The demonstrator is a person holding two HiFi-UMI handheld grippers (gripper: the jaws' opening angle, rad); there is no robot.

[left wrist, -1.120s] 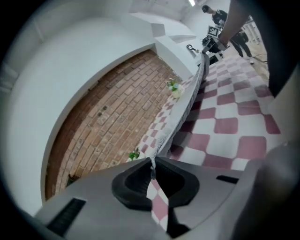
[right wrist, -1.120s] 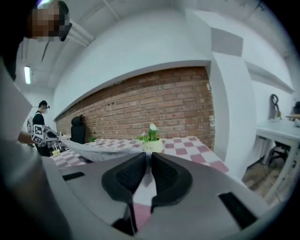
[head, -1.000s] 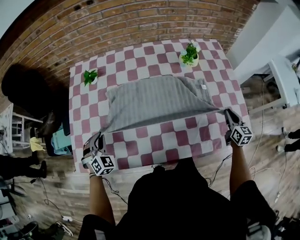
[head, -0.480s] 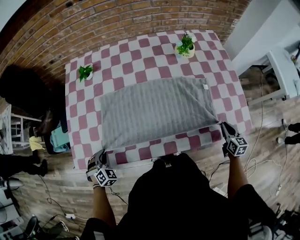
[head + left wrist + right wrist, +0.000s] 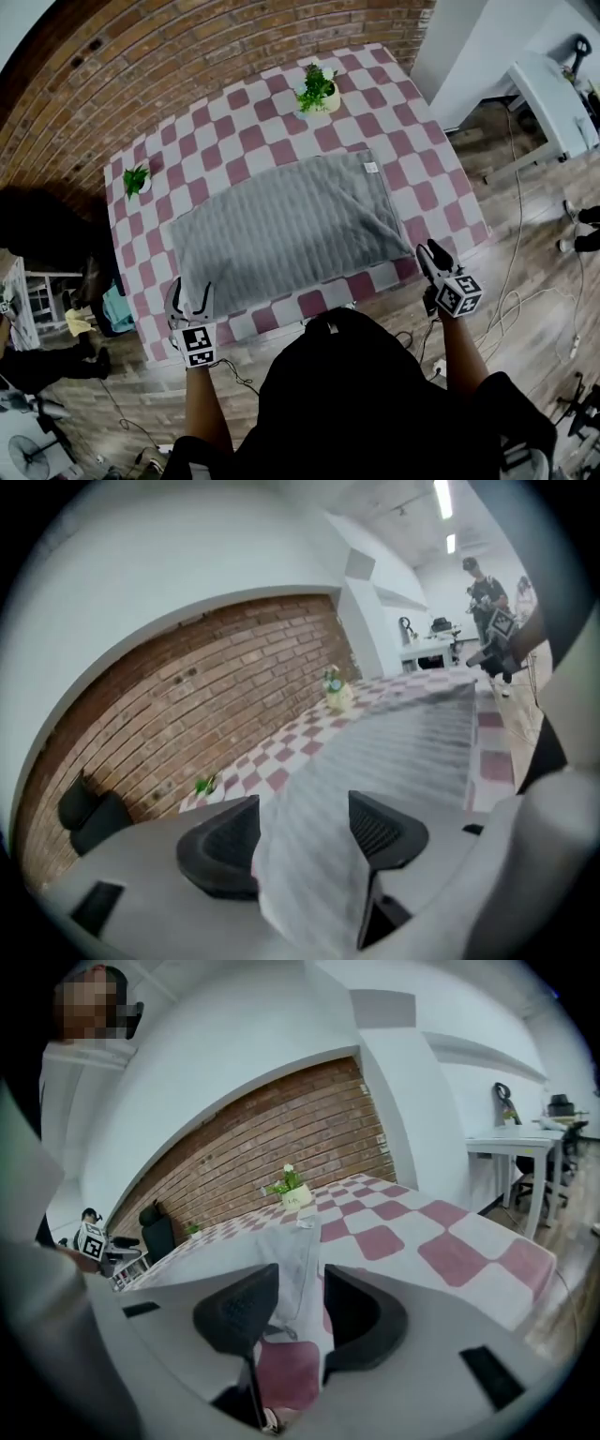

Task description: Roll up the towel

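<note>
The grey towel (image 5: 281, 230) lies spread across mid-frame on the checked table (image 5: 234, 108). At lower left, the left gripper (image 5: 190, 296) straddles one towel corner, its jaws just opened and loose. At lower right, the right gripper (image 5: 429, 254) does likewise, with a narrower gap.

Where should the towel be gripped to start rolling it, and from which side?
Grip the gray towel at its two near corners, coming from the near edge of the checkered table. It lies spread nearly flat with its long edge along that side, so both corners probably lift evenly.
</note>
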